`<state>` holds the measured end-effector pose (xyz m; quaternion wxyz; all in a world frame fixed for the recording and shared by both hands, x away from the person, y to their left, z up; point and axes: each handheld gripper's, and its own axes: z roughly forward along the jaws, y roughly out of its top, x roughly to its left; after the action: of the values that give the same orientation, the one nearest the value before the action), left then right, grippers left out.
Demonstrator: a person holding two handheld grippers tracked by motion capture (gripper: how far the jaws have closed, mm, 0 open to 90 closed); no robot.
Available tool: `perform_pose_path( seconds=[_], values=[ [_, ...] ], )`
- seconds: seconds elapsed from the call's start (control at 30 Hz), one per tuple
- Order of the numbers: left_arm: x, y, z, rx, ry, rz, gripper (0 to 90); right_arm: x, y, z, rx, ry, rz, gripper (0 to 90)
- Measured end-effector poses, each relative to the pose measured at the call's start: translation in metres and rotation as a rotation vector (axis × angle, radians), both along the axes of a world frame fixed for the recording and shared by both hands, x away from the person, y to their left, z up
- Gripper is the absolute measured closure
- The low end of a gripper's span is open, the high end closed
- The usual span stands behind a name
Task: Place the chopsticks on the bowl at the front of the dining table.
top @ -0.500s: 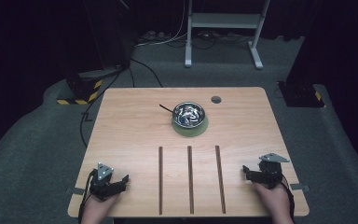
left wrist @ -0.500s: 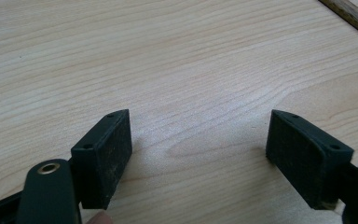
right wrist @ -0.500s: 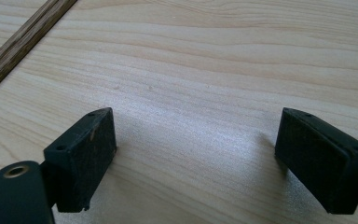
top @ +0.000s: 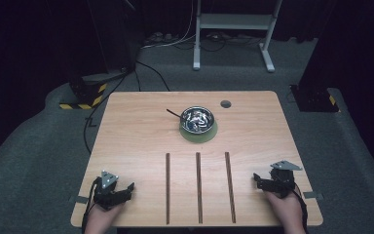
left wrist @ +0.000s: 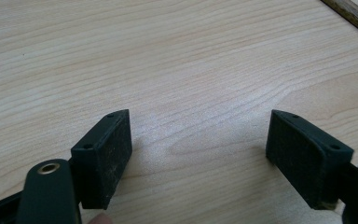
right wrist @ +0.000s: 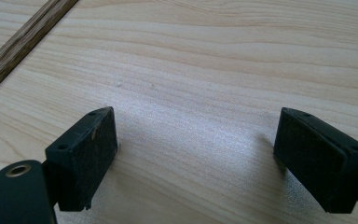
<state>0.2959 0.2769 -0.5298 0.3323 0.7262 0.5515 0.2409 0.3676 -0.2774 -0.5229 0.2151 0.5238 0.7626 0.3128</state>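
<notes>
A metal bowl [top: 197,120] with shiny pieces inside sits on a green round mat [top: 198,134] at the middle back of the wooden table [top: 141,126]; a thin dark handle sticks out of it to the left. My left gripper [top: 129,186] rests low at the front left corner, held by a hand, jaws open. In the left gripper view the left gripper [left wrist: 198,154] has bare wood between its pads. My right gripper [top: 256,179] lies at the front right, open too. The right gripper [right wrist: 196,158] in its own view also frames bare wood.
Three dark straight strips [top: 197,185] run front to back across the table's near half, between the two grippers. A small dark round hole [top: 225,104] lies near the back edge. Past the table are grey carpet, cables and a white stand [top: 233,29].
</notes>
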Motion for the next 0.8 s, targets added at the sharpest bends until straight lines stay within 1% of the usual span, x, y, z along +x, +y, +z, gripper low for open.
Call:
perform_pose_path(
  seconds=[0.13,0.3,0.33,0.43,0.47,0.5,0.57,0.6,0.63,0.67,0.7,0.77,0.8],
  values=[
    [-0.0001,0.001,0.0004,0.015,-0.001,-0.008,22.1,0.0002,-0.0003,0.0,-0.001,-0.001,0.001,12.9],
    [0.0001,0.0011,0.0004,0.01,0.001,-0.012,21.7,0.0004,-0.0002,-0.0001,0.0,-0.003,0.0,12.9],
    [0.0004,0.0004,0.0001,0.002,0.0,-0.008,21.5,0.0005,-0.0002,0.0001,0.0,0.001,0.003,13.0],
    [0.0011,0.0008,0.0003,0.006,0.001,-0.013,21.2,0.0014,-0.0008,0.0003,-0.005,-0.003,0.01,14.1],
    [0.0012,0.0008,0.0003,0.006,0.0,-0.013,21.0,0.0022,-0.0009,-0.0004,-0.007,-0.018,0.008,14.8],
    [0.0014,0.0008,0.0001,0.004,-0.001,-0.014,20.9,0.0025,-0.0016,-0.0004,-0.011,-0.022,0.014,15.1],
    [0.0018,0.0009,0.0006,0.011,0.006,-0.014,20.5,0.0017,-0.0009,0.0003,-0.002,-0.014,0.009,15.6],
    [0.0022,0.0004,0.0002,0.005,0.003,-0.011,20.2,0.0005,-0.0014,0.0008,-0.009,-0.028,0.012,15.7],
    [0.0024,0.0004,0.0004,0.008,0.006,-0.01,19.9,-0.0003,-0.0014,0.0005,-0.011,-0.051,0.01,15.9],
    [0.0024,0.0004,0.0004,0.008,0.006,-0.01,19.8,-0.0003,-0.0014,0.0005,-0.011,-0.051,0.01,15.9],
    [0.0025,0.0003,0.0002,0.008,0.003,-0.009,19.7,-0.0035,-0.0023,0.003,-0.019,-0.065,0.021,16.0],
    [0.0026,-0.0002,0.0001,0.01,0.002,-0.004,19.2,-0.0053,-0.0015,0.0041,-0.003,-0.066,0.02,15.8],
    [0.0026,-0.0003,0.0002,0.011,0.003,-0.003,19.1,-0.0064,-0.0011,0.005,0.003,-0.074,0.024,15.8]
  ],
)
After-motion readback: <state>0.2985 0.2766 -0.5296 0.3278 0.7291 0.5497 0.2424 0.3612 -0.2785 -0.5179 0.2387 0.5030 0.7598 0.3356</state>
